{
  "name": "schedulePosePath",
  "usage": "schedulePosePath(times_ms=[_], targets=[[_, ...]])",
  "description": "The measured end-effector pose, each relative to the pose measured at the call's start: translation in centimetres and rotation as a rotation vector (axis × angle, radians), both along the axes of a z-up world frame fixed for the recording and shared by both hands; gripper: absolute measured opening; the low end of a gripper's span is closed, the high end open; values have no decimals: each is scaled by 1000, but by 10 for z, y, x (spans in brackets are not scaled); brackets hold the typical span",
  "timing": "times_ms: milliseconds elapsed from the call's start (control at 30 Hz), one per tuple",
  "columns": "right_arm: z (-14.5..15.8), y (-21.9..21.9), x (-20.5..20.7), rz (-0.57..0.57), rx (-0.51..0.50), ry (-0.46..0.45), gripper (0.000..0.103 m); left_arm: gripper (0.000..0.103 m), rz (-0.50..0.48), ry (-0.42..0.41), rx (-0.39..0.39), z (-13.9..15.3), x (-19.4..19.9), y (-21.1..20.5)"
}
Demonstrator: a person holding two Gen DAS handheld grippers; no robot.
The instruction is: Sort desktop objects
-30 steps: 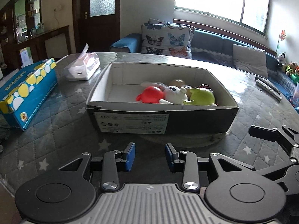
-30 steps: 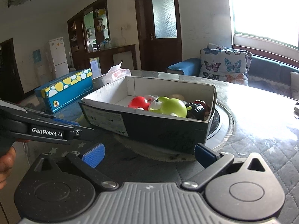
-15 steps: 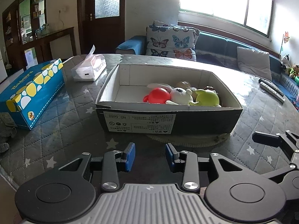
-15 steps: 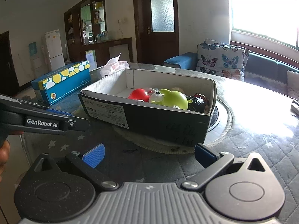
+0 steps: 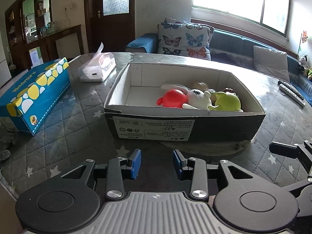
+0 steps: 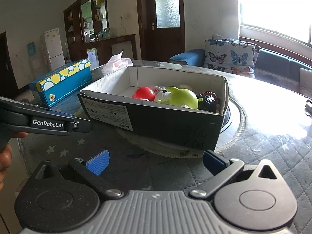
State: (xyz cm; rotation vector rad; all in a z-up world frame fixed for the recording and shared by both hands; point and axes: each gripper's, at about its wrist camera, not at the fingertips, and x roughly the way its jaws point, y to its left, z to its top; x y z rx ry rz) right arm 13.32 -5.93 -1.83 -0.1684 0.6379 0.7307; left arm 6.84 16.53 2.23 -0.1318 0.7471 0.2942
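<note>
A black cardboard box (image 5: pixel 185 128) with a white inside stands on the quilted table and holds several toys: a red one (image 5: pixel 173 98), a white one (image 5: pixel 198 99), a green one (image 5: pixel 227 101) and darker ones behind. The same box (image 6: pixel 156 120) shows in the right wrist view with the red toy (image 6: pixel 144 93) and green toy (image 6: pixel 183 97). My left gripper (image 5: pixel 156 163) is partly open and empty, low in front of the box. My right gripper (image 6: pixel 155 163) is wide open and empty, in front of the box's right corner.
A blue and yellow carton (image 5: pixel 33 93) lies left of the box, a tissue pack (image 5: pixel 97 68) behind it. Remote controls (image 5: pixel 290 90) lie at the table's right edge. A round mat (image 6: pixel 234 128) lies under the box. A sofa with butterfly cushions (image 5: pixel 183 39) is behind.
Both grippers have drawn back and risen a little from the box; the box looks smaller and farther. Neither jaw opening has changed.
</note>
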Motion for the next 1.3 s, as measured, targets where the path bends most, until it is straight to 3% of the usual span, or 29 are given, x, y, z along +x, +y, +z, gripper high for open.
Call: schedulePosePath(times_ms=[1300], targets=[[-11,10,42,-44,-37,81,103,38,-35,89,40,-16,45,-11]])
